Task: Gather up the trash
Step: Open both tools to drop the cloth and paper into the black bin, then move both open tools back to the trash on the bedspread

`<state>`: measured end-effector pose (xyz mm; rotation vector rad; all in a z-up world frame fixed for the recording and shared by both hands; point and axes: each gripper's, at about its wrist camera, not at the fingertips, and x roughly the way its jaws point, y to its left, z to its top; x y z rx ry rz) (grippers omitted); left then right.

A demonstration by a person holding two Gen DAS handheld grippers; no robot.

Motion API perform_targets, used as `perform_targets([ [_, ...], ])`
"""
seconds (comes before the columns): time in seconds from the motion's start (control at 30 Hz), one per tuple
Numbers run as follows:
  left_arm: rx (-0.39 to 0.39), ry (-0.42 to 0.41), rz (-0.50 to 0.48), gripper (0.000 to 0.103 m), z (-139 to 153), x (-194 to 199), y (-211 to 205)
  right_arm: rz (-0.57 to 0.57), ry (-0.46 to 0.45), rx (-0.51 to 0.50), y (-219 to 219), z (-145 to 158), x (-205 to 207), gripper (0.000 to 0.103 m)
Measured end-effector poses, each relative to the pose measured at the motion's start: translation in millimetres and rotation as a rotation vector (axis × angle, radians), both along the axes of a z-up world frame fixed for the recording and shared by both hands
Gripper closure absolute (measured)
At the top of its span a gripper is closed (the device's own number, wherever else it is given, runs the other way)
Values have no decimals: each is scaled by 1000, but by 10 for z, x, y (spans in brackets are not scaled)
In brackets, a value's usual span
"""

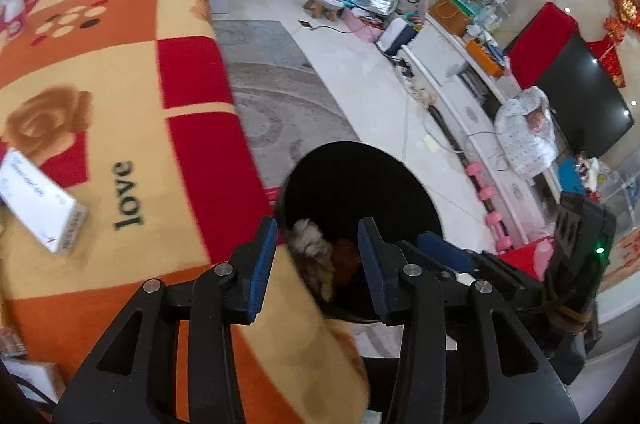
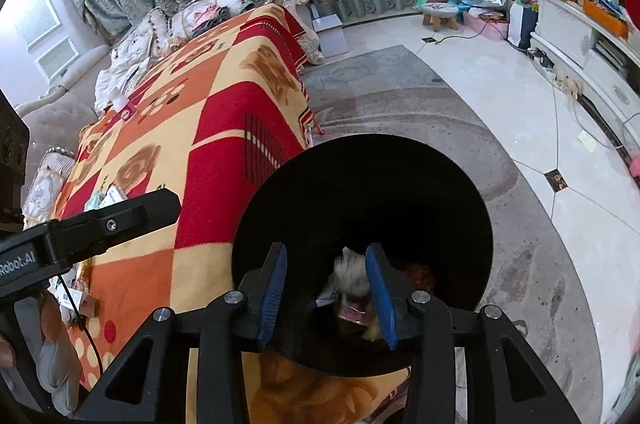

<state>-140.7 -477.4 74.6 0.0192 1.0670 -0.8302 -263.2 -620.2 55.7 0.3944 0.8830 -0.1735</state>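
Note:
A black round bin (image 1: 360, 179) stands on the floor against the blanket-covered table (image 1: 120, 103). My left gripper (image 1: 318, 230) hangs over the bin's near rim with its blue pads apart. A fluffy beige scrap (image 1: 310, 244) sits blurred between them, loose from the pads, with a reddish-brown piece (image 1: 346, 256) beside it. My right gripper (image 2: 326, 250) is over the bin (image 2: 360, 191) mouth too, open. Just below its pads lie a white fluffy scrap (image 2: 352, 274) and a pinkish wrapper (image 2: 352, 312) inside the bin. A white carton (image 1: 40, 212) lies on the blanket.
Small packets (image 2: 106, 197) and a little box (image 2: 86, 304) lie on the blanket near one finger of my left gripper (image 2: 132, 214). Beyond the bin are a grey rug (image 2: 400, 95), tiled floor, a white TV cabinet (image 1: 460, 91) and pink dumbbells (image 1: 486, 191). A sofa with cushions (image 2: 160, 27) backs the table.

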Motion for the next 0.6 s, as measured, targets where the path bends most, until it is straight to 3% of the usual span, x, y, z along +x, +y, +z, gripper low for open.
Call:
perform_targets([
  [0.6,100,-84,117,63,49,-66,835,111,-7,1,579,125,105,63],
])
